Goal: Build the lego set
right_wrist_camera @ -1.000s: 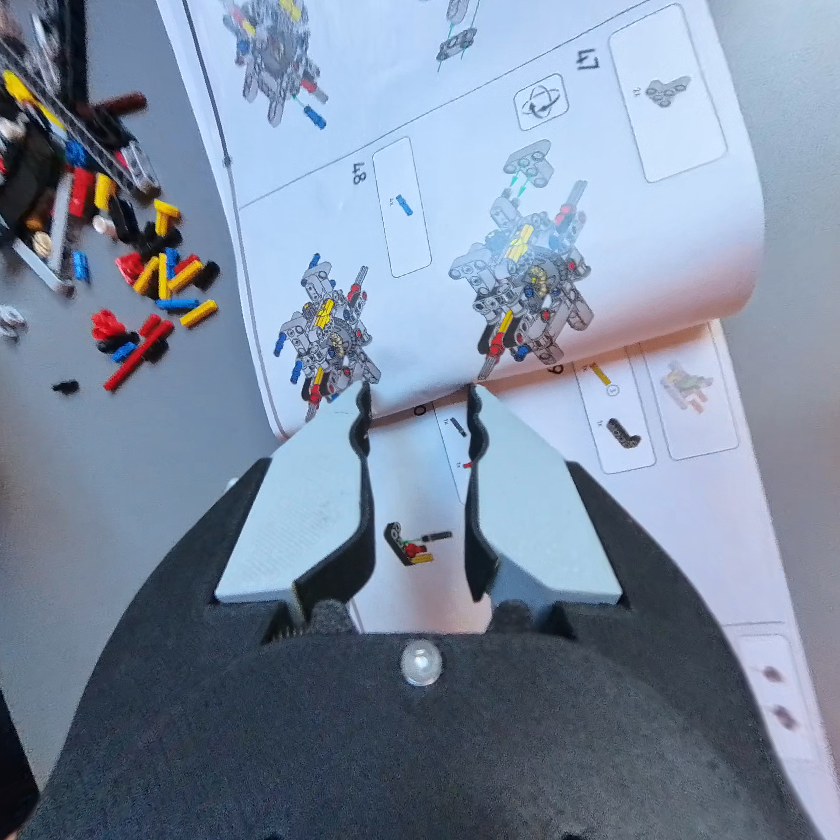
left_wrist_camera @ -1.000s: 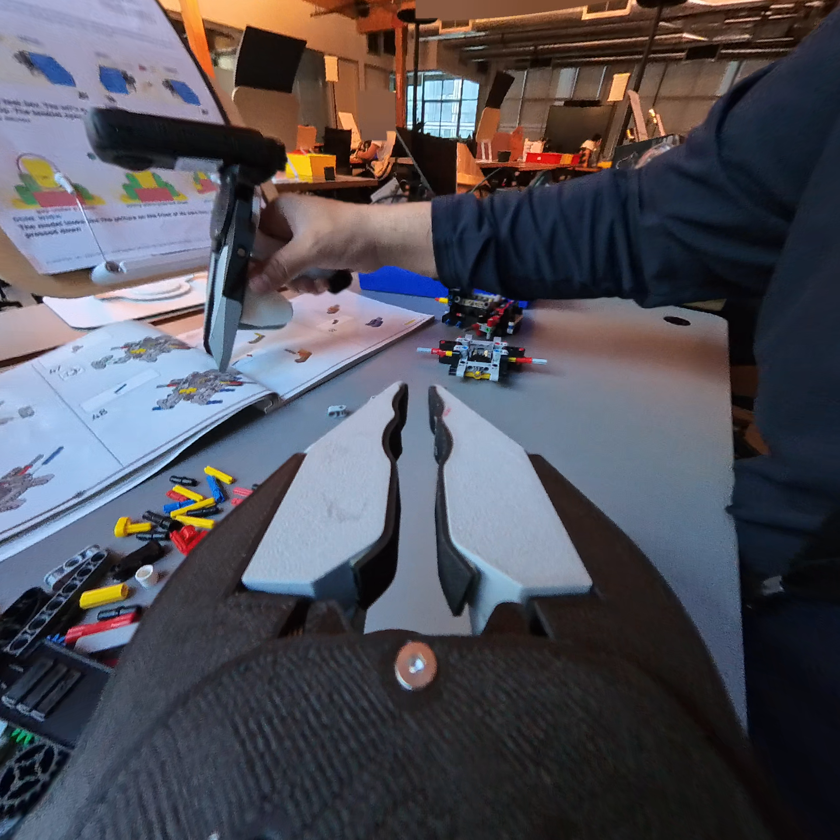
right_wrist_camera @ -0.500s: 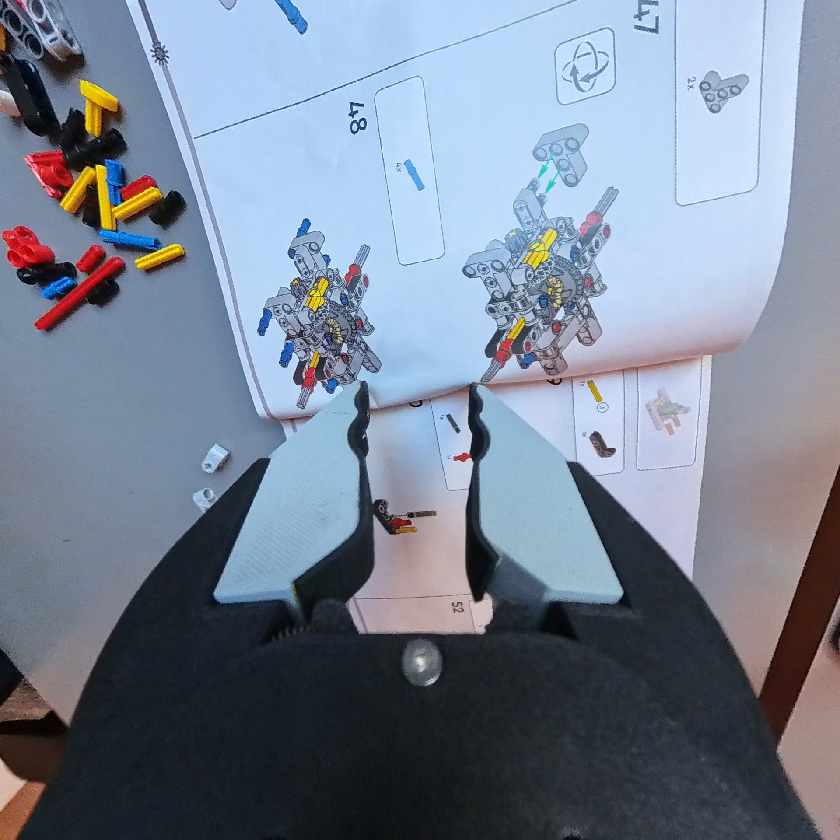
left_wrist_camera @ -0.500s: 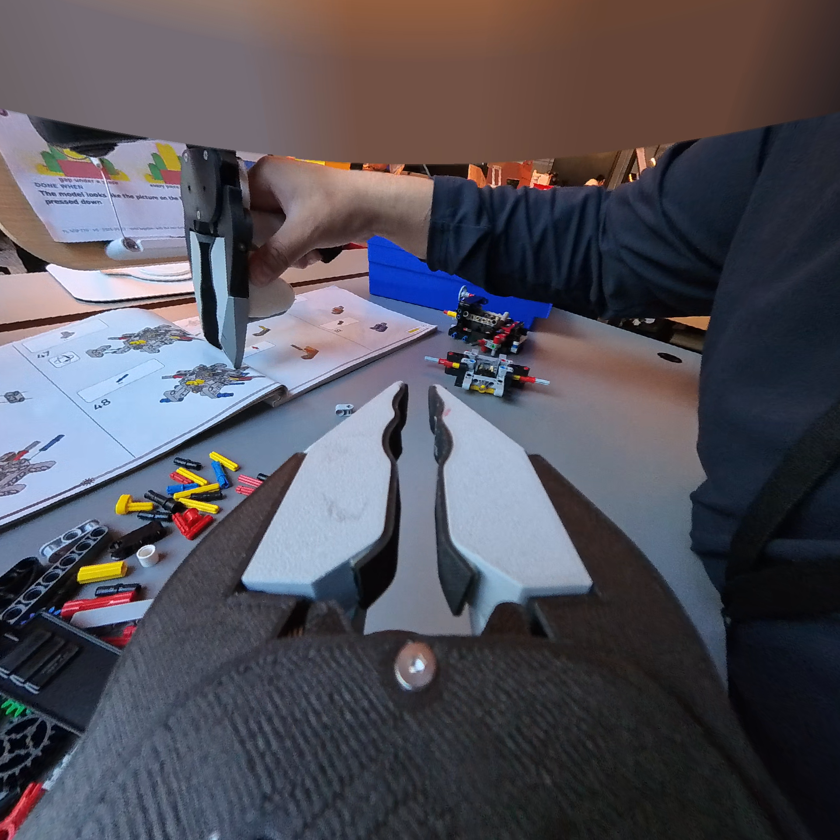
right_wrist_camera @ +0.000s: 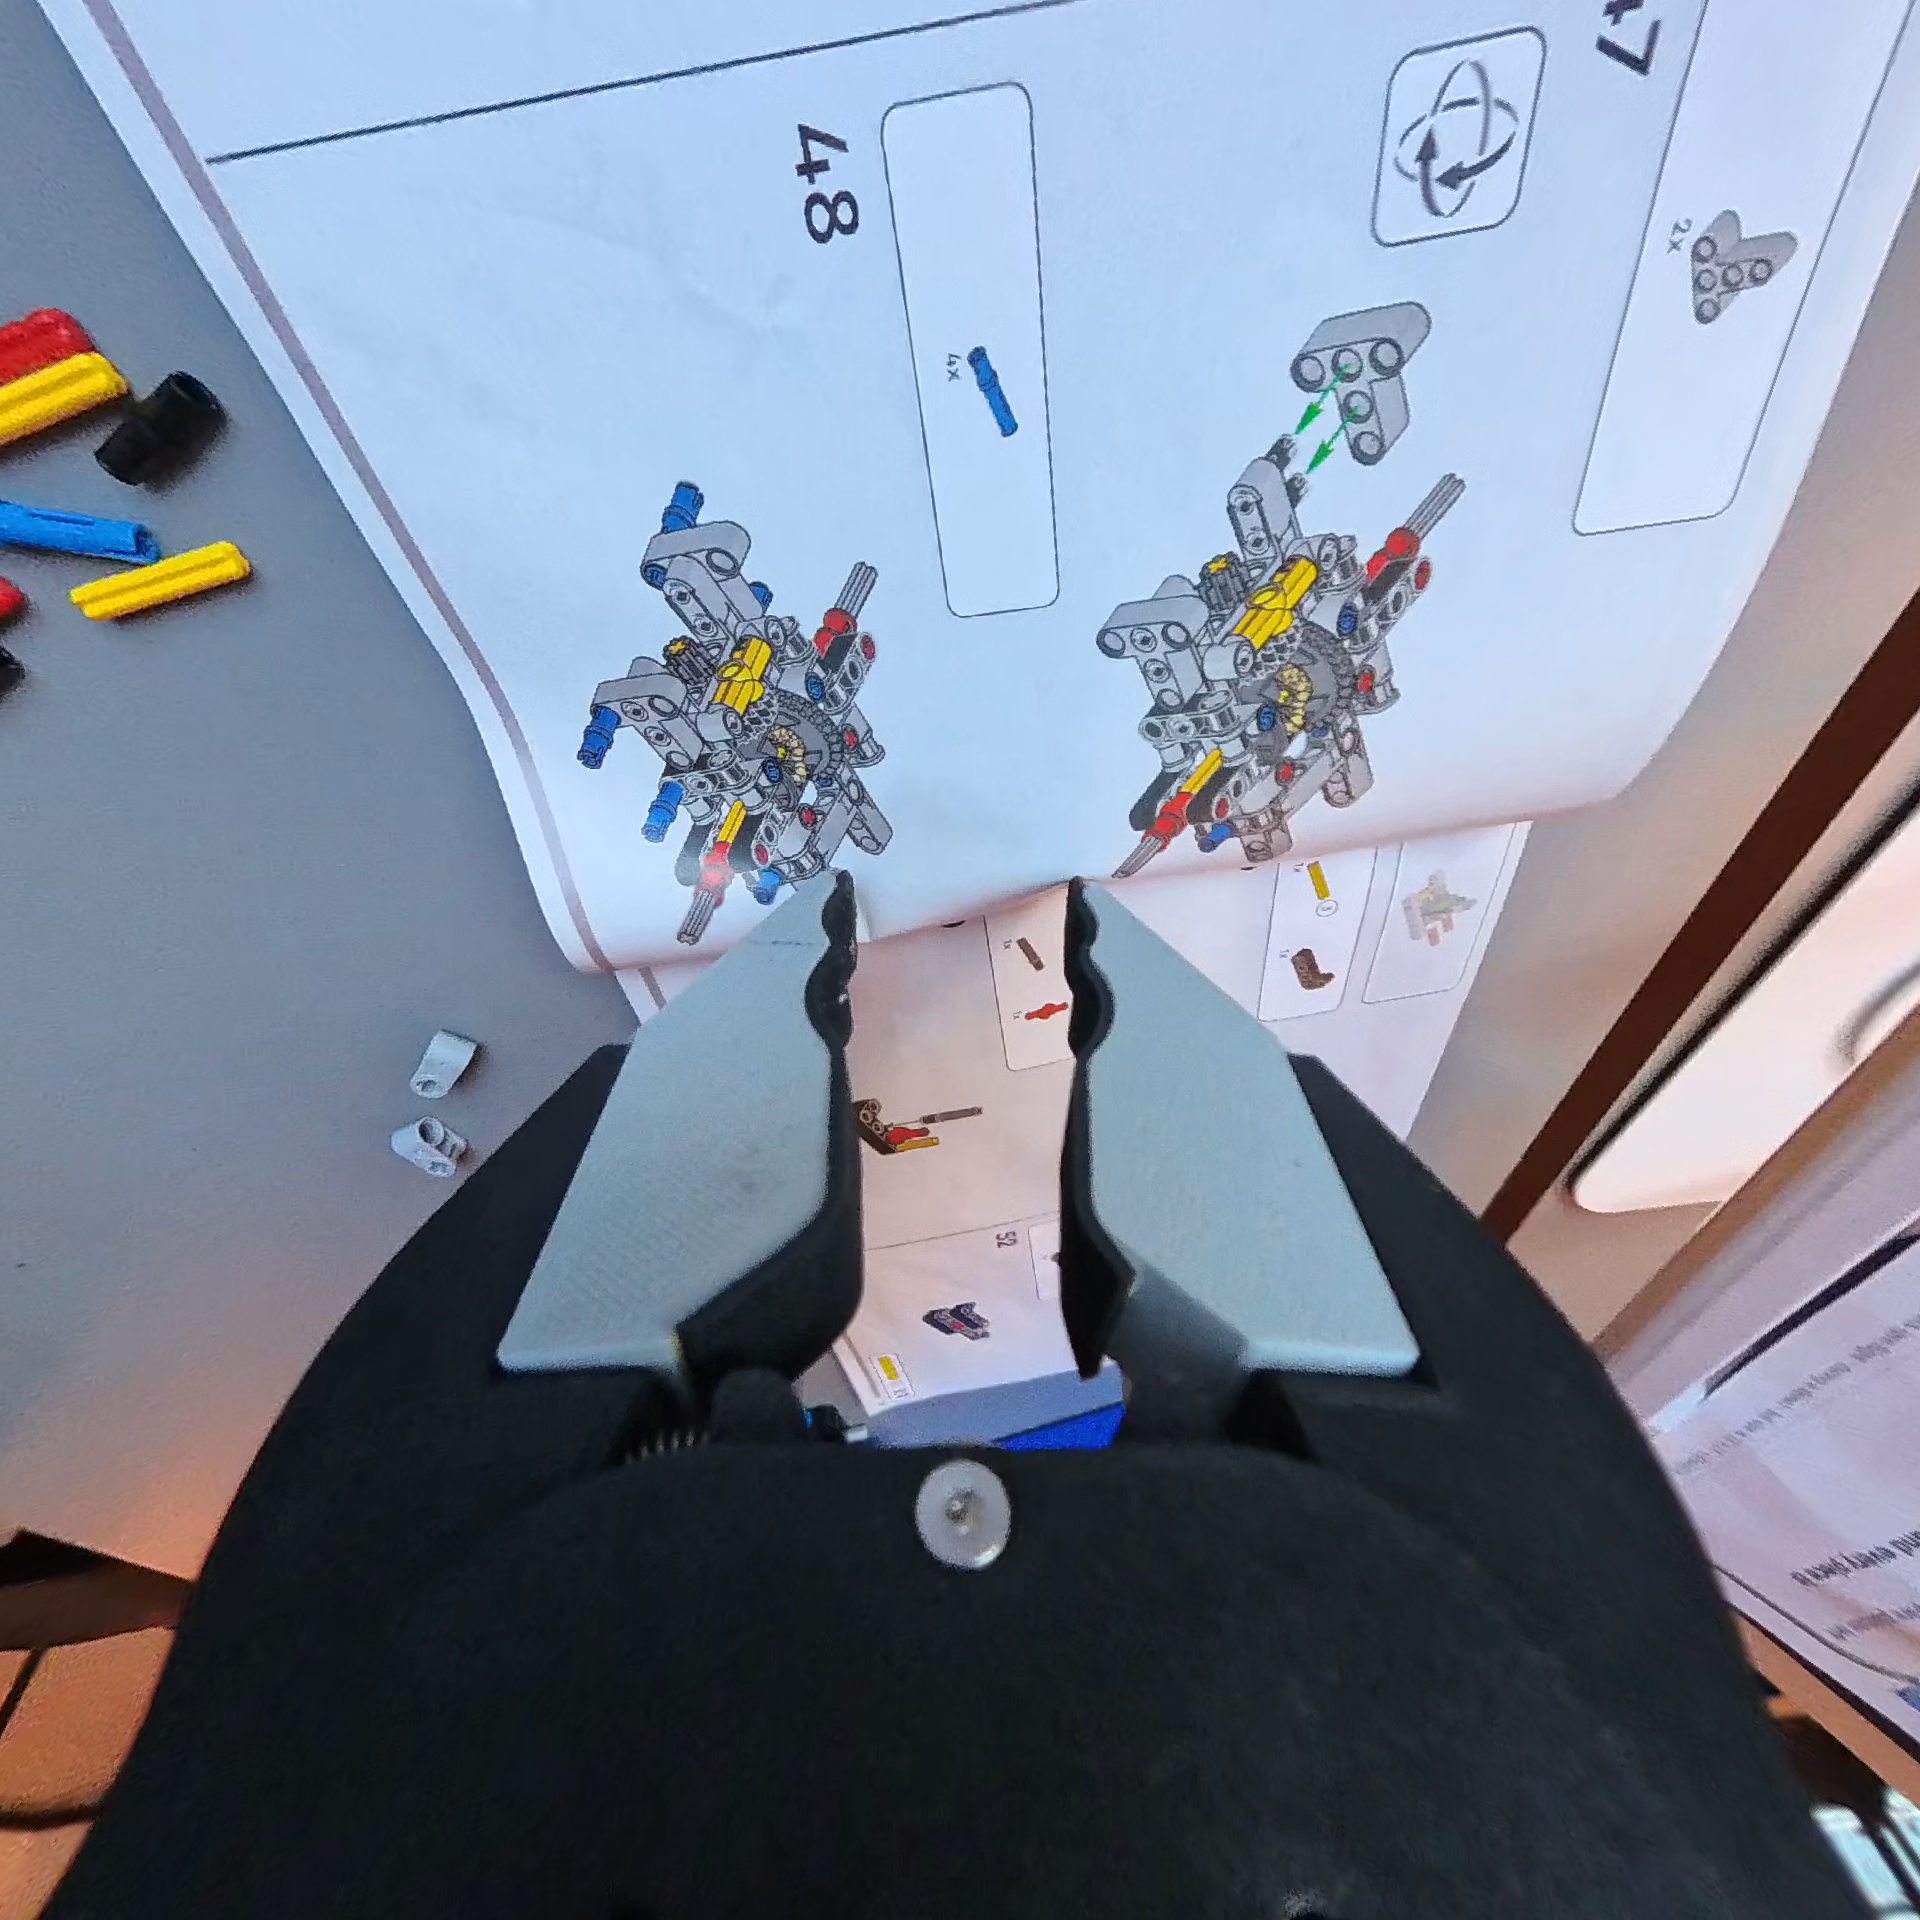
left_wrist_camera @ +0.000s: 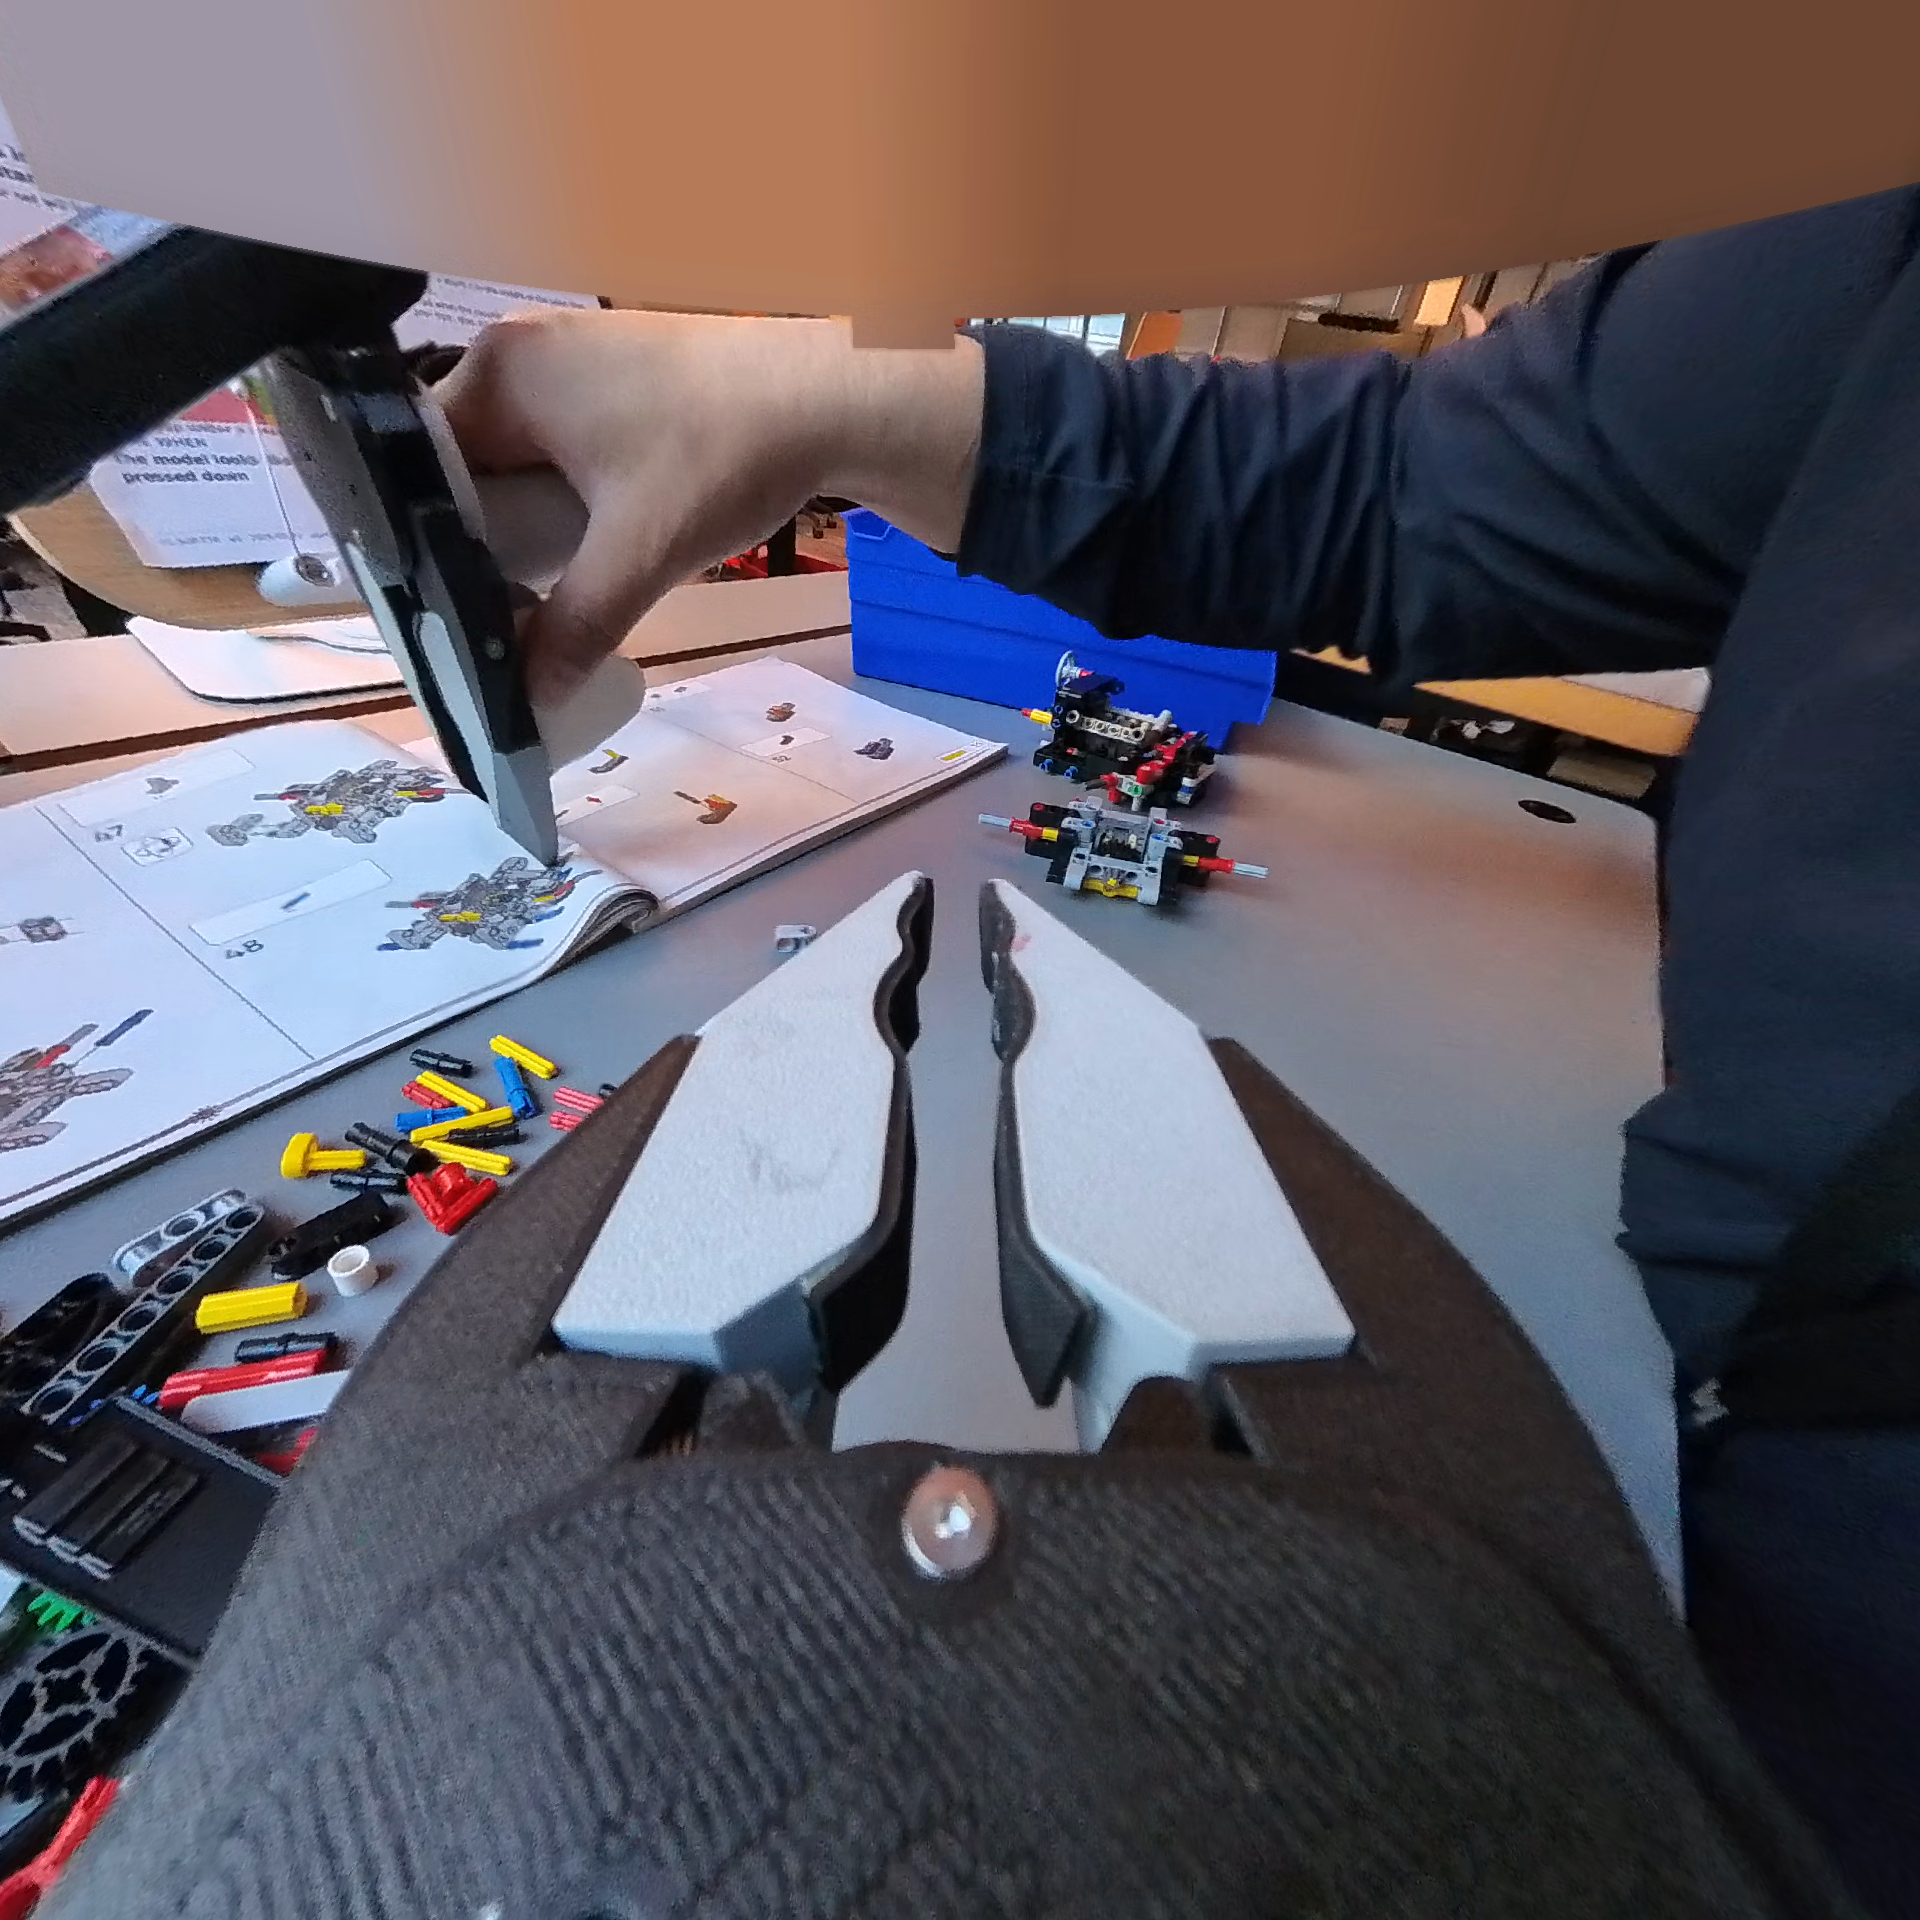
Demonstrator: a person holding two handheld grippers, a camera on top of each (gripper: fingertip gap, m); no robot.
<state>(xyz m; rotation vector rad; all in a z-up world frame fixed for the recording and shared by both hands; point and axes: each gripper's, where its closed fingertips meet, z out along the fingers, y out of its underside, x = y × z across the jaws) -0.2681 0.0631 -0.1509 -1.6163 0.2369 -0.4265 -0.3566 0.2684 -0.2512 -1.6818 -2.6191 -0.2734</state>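
Grey table (left_wrist_camera: 1455,1039) under warm light, wooden desks (left_wrist_camera: 1558,696) behind.

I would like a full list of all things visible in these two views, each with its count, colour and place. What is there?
table: one, grey, under everything.
instruction booklet: one, white, open, far left; top page curls up.
loose small pieces: many, yellow, red, blue, black, near the booklet's front edge.
small grey connectors: two, on the table beside the booklet.
built assemblies: two, black and grey with red and yellow, ahead of the left gripper.
blue bin: one, behind the assemblies.
left gripper: grey fingers, narrow gap, nothing between them, above bare table.
right gripper: grey fingers apart, tips at the curled page's edge, nothing clamped.
hand: one, dark sleeve, holding the right gripper.
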